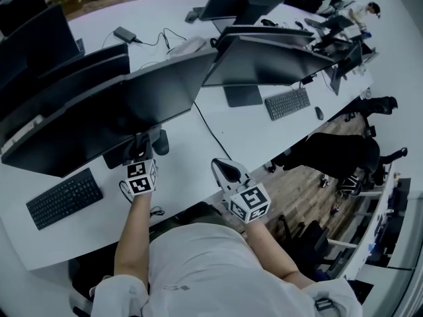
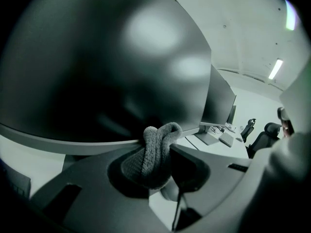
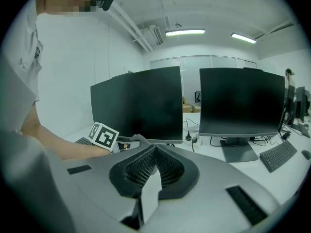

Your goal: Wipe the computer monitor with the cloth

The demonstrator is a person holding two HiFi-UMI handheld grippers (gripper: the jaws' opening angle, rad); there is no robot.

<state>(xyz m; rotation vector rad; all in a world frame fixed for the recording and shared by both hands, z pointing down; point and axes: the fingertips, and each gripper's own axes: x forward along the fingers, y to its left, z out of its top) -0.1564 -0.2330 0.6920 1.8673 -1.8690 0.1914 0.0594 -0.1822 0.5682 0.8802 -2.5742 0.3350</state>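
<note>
One cloth [image 2: 148, 159] is pinched in the left gripper [image 2: 163, 141], touching the monitor [image 2: 97, 72] at its bottom edge. The right gripper [image 3: 154, 152] is closed and empty

The cloth [image 2: 151, 154] in your left gripper [image 2: 163, 140] looks like soft, nubbly grey fleece. The monitor [image 2: 97, 67] in front of you has a dark, smooth screen with a soft sheen that blurs pale reflections. Your right gripper [image 3: 155, 149] has matt grey plastic fingers [image 3: 141, 171] with a rough, gridded face. The counter [image 1: 185, 170] is smooth matt white, and the floor [image 1: 297, 183] looks like wood plank.
</note>
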